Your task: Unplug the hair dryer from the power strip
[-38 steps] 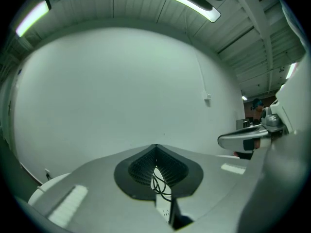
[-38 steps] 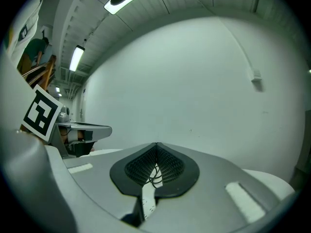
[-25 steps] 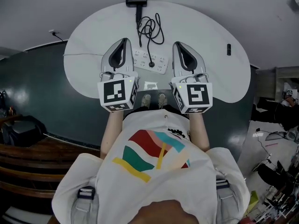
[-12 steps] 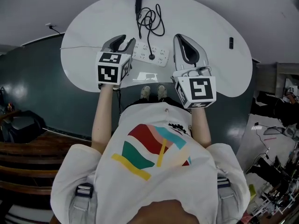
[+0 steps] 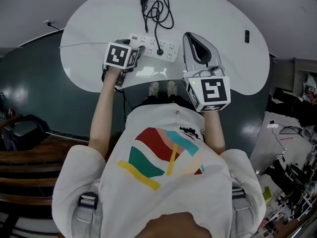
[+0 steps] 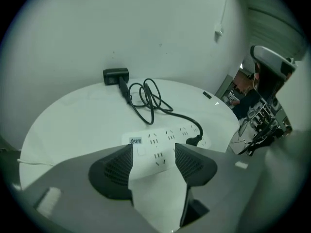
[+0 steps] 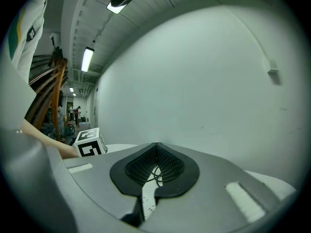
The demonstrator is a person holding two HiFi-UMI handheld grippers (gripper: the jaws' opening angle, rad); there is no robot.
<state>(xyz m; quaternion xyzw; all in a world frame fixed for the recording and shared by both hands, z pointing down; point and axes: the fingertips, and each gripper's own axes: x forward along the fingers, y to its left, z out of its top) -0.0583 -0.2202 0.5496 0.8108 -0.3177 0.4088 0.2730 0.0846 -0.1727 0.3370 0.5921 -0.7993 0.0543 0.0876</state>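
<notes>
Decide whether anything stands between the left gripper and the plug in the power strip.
Nothing visible does. The left gripper, whose jaws have just been opening, hangs over the left end of the strip with nothing gripped between them. The plug sits further right on the strip, and its cord runs away toward the dryer.

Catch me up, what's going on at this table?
A person stands at a white table with a handheld gripper in each hand. The left gripper points down at the near end of the power strip. Its jaws have just been opening, and the strip shows between them, ungripped. The right gripper is shut, empty and held above the table. The hair dryer lies at the far edge, and its plug is still in the strip.
</notes>
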